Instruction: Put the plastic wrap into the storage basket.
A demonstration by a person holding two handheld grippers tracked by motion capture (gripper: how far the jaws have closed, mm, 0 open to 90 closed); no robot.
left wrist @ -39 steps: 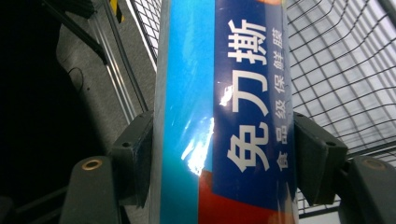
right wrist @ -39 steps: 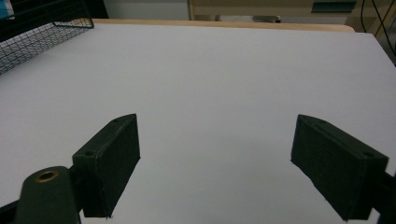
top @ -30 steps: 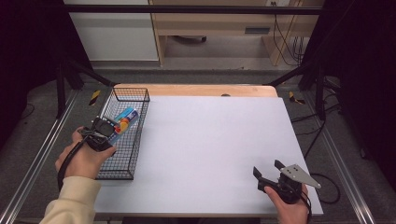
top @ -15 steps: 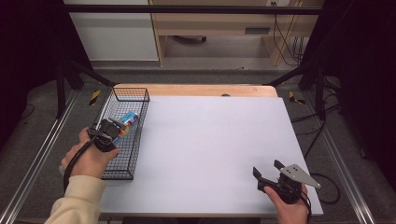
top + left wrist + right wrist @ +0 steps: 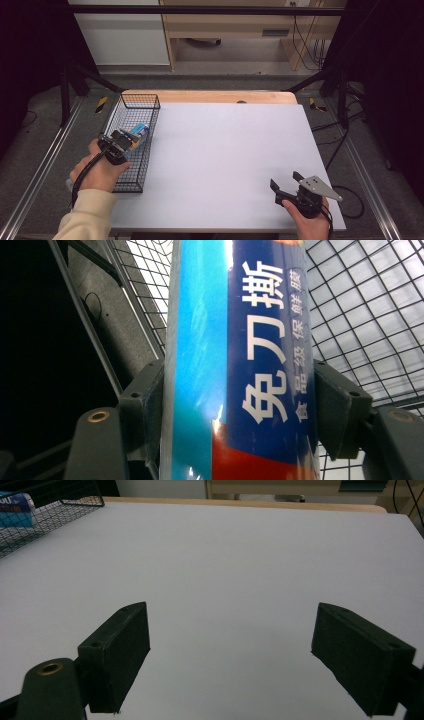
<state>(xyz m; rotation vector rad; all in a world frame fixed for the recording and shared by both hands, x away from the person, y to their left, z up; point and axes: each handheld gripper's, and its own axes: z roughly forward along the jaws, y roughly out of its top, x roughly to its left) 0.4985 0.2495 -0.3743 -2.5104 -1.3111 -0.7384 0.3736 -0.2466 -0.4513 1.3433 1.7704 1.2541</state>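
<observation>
My left gripper [image 5: 125,141] is shut on a long blue package [image 5: 139,132] with white printed characters and a red band, holding it over the black wire basket [image 5: 140,95] at the table's left edge. In the left gripper view the package [image 5: 240,340] stands between both pads [image 5: 147,400], with the basket mesh [image 5: 370,315] behind it. My right gripper [image 5: 285,180] rests near the front right corner of the white table top, jaws wide apart. Nothing lies between its jaws in the right gripper view [image 5: 230,650].
The wire basket [image 5: 50,510] lies far left in the right gripper view, the blue package [image 5: 15,502] showing behind its mesh. A white board [image 5: 230,150] covers the wooden table. Metal rails [image 5: 45,165] run along both sides.
My left hand has shifted slightly right and nearer along the basket, still gripping the blue package. The right hand has stayed put.
</observation>
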